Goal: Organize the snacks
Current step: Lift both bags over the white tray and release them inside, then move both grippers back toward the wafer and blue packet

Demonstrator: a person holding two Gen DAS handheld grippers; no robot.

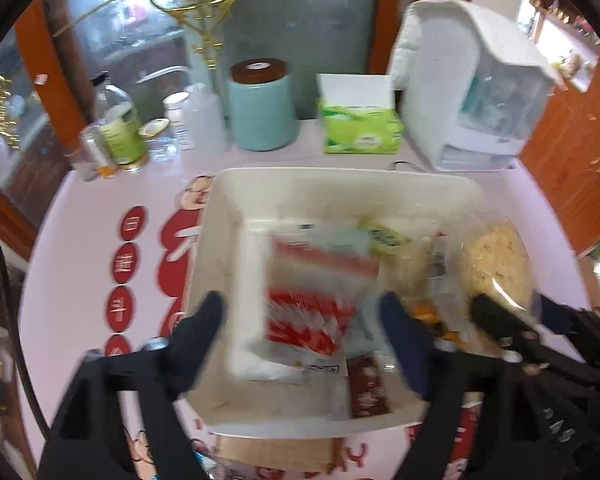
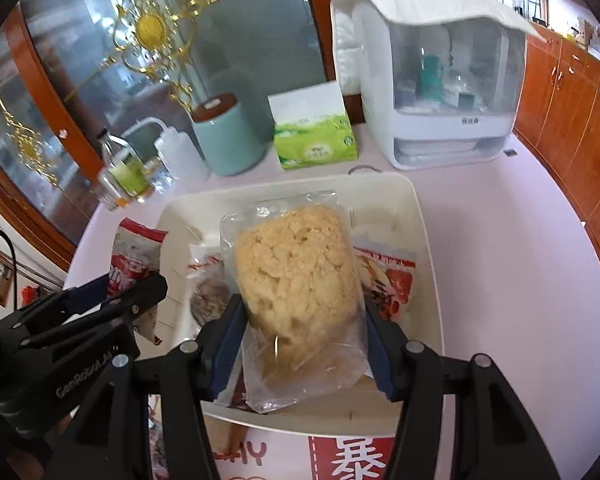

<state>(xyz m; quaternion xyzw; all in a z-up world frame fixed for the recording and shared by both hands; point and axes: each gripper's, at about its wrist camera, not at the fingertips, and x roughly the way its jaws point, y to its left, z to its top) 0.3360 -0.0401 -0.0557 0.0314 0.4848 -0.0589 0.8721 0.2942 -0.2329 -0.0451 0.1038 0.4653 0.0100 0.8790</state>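
Right gripper (image 2: 300, 320) clenched on the clear bag of pale crisps (image 2: 296, 280) above the cream plastic bin (image 2: 424, 240), lowering due next; left gripper (image 1: 300, 320) released.

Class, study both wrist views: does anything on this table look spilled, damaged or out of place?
Nothing looks spilled or torn. The one oddity: a red-and-white snack packet hangs over the left rim of the white bin rather than lying inside. The right gripper holds the clear bag of pale flakes over the bin.
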